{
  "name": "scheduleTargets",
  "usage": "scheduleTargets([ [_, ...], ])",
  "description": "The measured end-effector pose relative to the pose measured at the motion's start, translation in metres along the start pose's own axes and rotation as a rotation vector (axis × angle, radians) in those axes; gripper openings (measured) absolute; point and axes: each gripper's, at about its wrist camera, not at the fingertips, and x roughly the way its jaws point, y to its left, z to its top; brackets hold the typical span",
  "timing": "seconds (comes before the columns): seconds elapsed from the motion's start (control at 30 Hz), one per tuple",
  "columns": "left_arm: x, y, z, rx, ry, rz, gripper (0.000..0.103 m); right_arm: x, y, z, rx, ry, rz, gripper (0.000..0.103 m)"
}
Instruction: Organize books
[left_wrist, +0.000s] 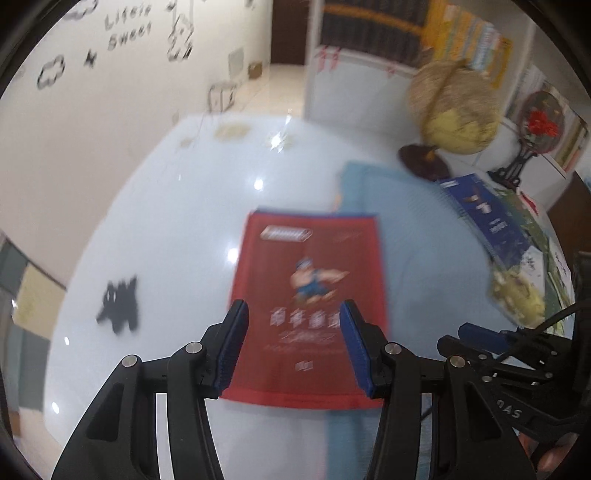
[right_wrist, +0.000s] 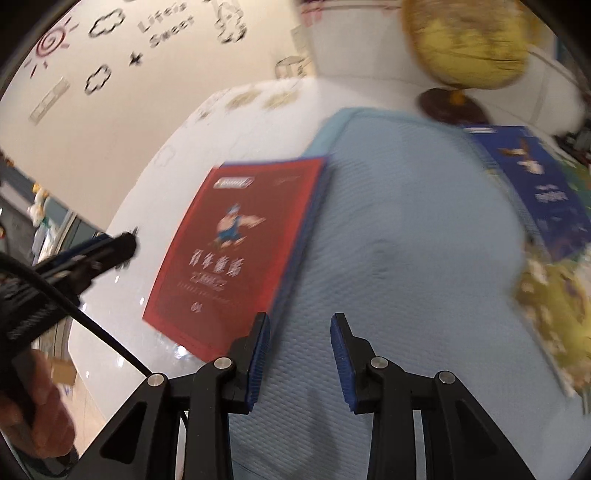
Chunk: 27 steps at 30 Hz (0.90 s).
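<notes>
A red book (left_wrist: 310, 295) (right_wrist: 240, 240) with a cartoon figure on its cover lies flat, half on the white table (left_wrist: 166, 221) and half on the light blue mat (right_wrist: 406, 221). A blue edge shows under its right side. My left gripper (left_wrist: 293, 310) hovers above the book's lower half, open and holding nothing; it also shows at the left of the right wrist view (right_wrist: 110, 247). My right gripper (right_wrist: 300, 319) stands open over the mat, just right of the book's near corner, also holding nothing. A blue book (left_wrist: 487, 218) (right_wrist: 543, 192) and a yellow-green book (left_wrist: 517, 295) (right_wrist: 554, 314) lie at the right.
A yellow globe (left_wrist: 458, 107) (right_wrist: 469, 40) on a dark round base stands at the mat's far edge. A round ornament with red flowers (left_wrist: 539, 122) is beside it. A bookshelf (left_wrist: 406, 26) rises behind. A black mark (left_wrist: 120, 306) sits on the table's left.
</notes>
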Motion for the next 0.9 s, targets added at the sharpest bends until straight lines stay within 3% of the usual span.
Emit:
scheduleTargets([
  [0.47,-0.048,-0.141,0.028,0.180,-0.092,-0.063,0.048,-0.099,-0.122,-0.039,0.252,-0.132,-0.149,0.035],
  [0.9,-0.047,-0.291,0.012,0.325,-0.029,-0.176,0.048,-0.157,-0.241,-0.095,0.417,-0.139,-0.220,0.035],
])
